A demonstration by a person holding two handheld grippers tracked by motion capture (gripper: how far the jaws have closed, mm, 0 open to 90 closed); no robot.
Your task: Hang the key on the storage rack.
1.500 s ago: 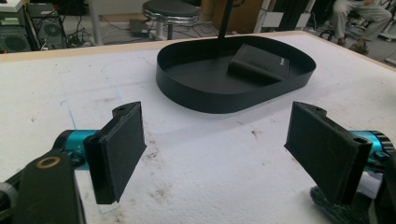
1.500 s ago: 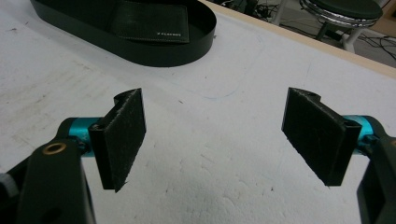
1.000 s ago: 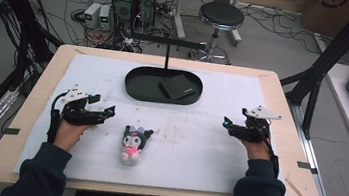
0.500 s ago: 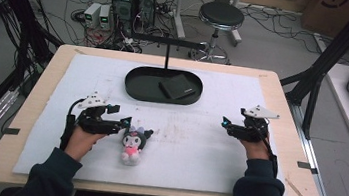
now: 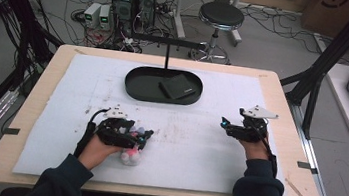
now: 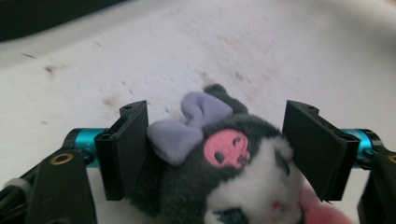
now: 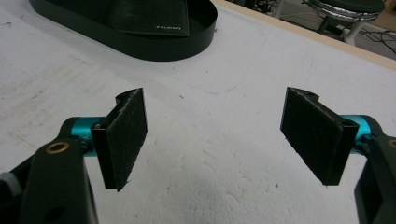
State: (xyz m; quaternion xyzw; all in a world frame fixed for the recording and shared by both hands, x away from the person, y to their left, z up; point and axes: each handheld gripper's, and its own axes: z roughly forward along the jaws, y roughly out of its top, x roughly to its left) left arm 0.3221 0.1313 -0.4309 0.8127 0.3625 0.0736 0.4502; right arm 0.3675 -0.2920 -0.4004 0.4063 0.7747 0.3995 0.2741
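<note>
Plush toy (image 6: pixel 224 172) between left claw (image 6: pixel 215 144) pads

Plush toy (image 6: pixel 233 177) — fuzzy cloth; tray (image 5: pixel 135 89) — matt black.

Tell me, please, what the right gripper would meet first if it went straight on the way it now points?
Probably the black tray: the right gripper stands open over bare white mat, the tray beyond it slightly to one side. Depth is unclear, so it might pass beside it.

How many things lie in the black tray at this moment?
1. A flat black wallet lies in the right half of the tray, at the far middle of the table. The tray's left half looks bare; the near rim may hide something small.
</note>
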